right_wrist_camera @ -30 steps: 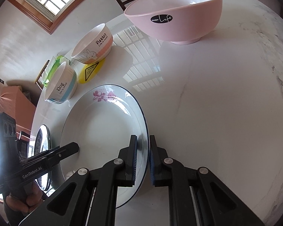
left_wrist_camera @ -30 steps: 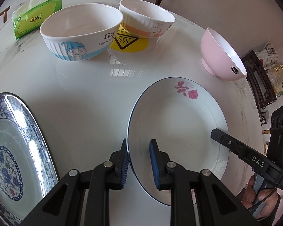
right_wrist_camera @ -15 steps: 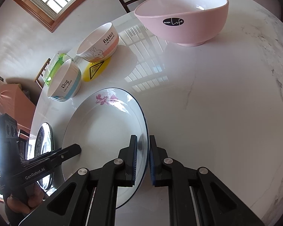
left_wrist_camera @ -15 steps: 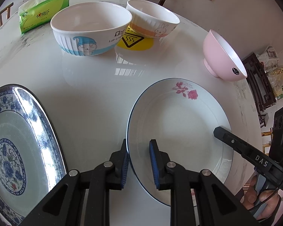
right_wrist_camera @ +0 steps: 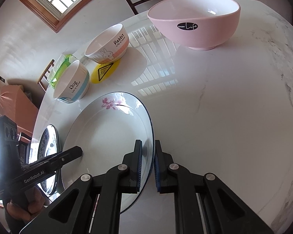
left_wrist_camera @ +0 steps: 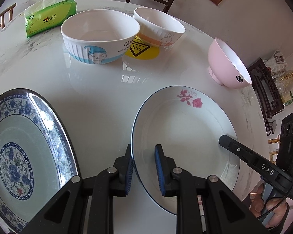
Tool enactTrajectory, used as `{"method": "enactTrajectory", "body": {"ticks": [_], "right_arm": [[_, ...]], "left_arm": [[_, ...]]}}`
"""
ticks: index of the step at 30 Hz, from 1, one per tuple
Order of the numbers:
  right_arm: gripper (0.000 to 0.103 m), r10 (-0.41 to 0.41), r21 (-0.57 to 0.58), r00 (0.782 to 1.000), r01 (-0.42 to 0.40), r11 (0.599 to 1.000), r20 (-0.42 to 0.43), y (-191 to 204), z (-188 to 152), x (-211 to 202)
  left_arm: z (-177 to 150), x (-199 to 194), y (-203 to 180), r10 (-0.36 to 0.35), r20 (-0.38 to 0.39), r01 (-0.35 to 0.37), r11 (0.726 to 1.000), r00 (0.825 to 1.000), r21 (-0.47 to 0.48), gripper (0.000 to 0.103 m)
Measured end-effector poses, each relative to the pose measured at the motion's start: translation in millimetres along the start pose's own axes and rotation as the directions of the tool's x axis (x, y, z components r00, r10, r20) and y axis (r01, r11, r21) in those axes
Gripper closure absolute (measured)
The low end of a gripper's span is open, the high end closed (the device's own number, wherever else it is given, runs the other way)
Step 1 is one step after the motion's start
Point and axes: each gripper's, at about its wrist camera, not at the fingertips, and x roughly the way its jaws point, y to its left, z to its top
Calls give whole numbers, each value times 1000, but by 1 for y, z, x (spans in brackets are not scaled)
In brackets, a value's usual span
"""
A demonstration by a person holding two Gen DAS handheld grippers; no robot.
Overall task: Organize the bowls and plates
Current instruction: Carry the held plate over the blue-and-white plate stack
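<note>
Both grippers pinch the rose plate [left_wrist_camera: 185, 128] by opposite rims: left gripper [left_wrist_camera: 143, 170], right gripper [right_wrist_camera: 147, 164]. Blue plate [left_wrist_camera: 29, 146] lies left of it. Advise raising both hands level, together, before stacking.

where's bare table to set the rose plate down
Bare table lies right of the rose plate, below the pink bowl. A narrower strip separates it from the blue plate. The far side is crowded.

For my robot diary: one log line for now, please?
left hand-held gripper: shut on rose plate | right hand-held gripper: shut on rose plate | bowls: untouched
</note>
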Motion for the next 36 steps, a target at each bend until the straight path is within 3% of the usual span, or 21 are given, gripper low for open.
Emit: {"method": "enactTrajectory", "body": {"ticks": [21, 36], "right_arm": [[91, 33, -75, 999, -30, 997, 31, 38, 4, -12], [91, 94, -180, 996, -92, 979, 3, 107, 4, 5]], "left_arm": [[-6, -44, 29, 3, 85, 2, 998, 996, -62, 82], [-18, -94, 88, 83, 163, -55, 984, 983, -171, 82]]}}
